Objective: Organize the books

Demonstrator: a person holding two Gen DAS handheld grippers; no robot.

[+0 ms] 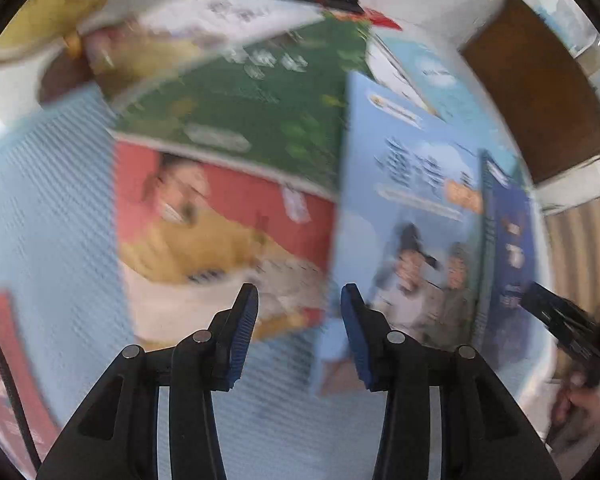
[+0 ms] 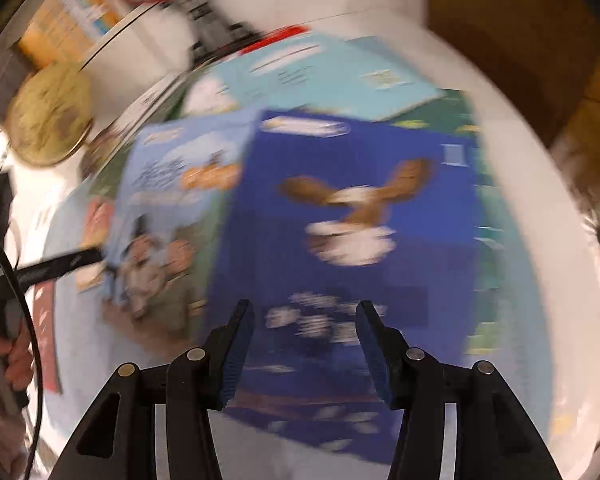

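Several flat books are seen spread over a pale blue textured mat [image 1: 52,208] on a white surface [image 2: 540,240]; both views are blurred. The left tongs [image 1: 299,332] are held released, with nothing between the blue pads [image 1: 244,336], above the lower edge of a red-covered book with a yellow figure [image 1: 228,232]. A green-covered book [image 1: 260,104] is laid partly over its top edge. Just beside it a light blue book showing two people [image 1: 412,208] is overlapped along one side by a dark blue book with a brown and white eagle [image 2: 348,216]. The right tongs [image 2: 305,350] are held released above the eagle book's lower part, without clamping it. A pale turquoise book [image 2: 340,76] is seen behind it.
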